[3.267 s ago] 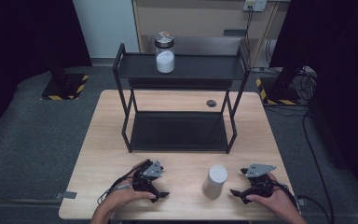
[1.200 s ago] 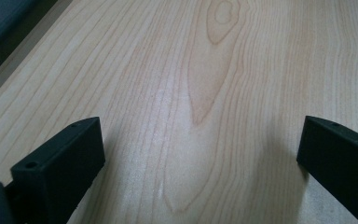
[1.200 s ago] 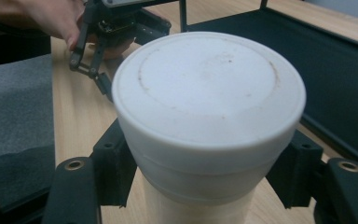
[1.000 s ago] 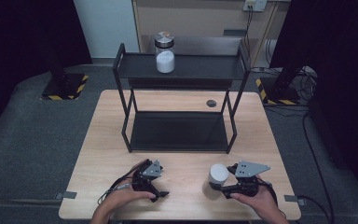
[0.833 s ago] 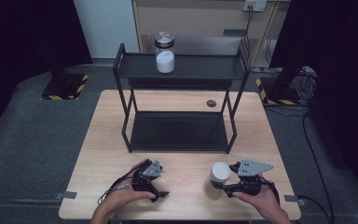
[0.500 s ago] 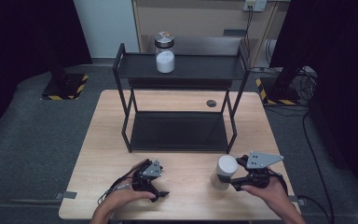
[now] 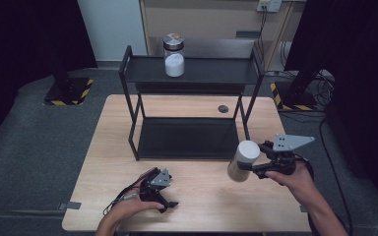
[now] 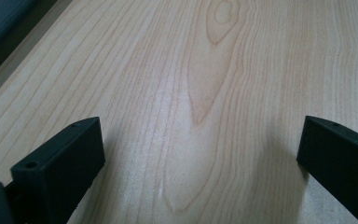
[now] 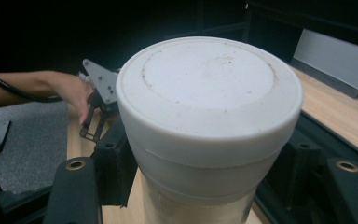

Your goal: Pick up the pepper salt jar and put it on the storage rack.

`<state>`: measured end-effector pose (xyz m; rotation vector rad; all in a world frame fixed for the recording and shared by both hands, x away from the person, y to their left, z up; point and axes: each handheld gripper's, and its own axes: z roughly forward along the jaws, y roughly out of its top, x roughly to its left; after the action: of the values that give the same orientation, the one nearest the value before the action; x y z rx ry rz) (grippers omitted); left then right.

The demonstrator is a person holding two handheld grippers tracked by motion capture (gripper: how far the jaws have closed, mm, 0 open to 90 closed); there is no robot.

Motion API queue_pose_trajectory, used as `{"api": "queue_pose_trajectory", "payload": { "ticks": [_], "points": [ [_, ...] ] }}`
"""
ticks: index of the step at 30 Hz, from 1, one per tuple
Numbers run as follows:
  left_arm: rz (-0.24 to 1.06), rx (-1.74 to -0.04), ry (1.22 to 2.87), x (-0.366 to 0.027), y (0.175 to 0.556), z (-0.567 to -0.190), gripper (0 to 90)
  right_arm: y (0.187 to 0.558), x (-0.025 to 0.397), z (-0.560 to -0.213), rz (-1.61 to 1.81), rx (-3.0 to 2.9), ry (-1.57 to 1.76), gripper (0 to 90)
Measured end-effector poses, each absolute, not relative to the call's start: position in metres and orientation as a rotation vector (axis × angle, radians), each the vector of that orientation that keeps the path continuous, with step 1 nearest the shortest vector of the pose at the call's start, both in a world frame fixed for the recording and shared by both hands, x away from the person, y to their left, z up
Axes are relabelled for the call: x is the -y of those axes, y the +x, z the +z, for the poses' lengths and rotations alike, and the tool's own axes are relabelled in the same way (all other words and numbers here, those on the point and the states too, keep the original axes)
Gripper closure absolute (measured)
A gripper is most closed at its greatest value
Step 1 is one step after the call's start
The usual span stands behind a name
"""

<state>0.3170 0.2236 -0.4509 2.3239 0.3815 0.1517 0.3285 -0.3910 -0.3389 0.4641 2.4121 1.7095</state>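
White jar [image 9: 205, 121] gripped, right tool [image 7: 256, 162]

A two-tier rack [image 7: 189, 98] stands at the counter's [image 7: 197, 194] back; a jar [image 7: 173, 55] sits on its top shelf. A canister [image 7: 242, 160] is front right, tilted.

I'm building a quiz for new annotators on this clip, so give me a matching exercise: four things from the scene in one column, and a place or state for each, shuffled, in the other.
Things:
1. white-lidded container
2. glass jar
3. left gripper
4. small dark disc

Places or states:
A. on the rack's top shelf, partly filled with white powder
B. lying on the table behind the rack
C. open, jaws apart over bare wood
D. clamped between the right gripper's jaws, tilted, in front of the rack

Pairs: 1-D, 2-A, 3-C, 4-B
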Motion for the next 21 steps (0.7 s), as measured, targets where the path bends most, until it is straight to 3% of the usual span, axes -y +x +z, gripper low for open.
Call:
{"api": "queue_pose_trajectory", "payload": {
  "ticks": [21],
  "points": [
    [0.152,-0.381,2.324,-0.224,0.317,-0.451,0.0,0.362,0.380,-0.270,1.768,-2.403,0.382,36.1]
  ]
}}
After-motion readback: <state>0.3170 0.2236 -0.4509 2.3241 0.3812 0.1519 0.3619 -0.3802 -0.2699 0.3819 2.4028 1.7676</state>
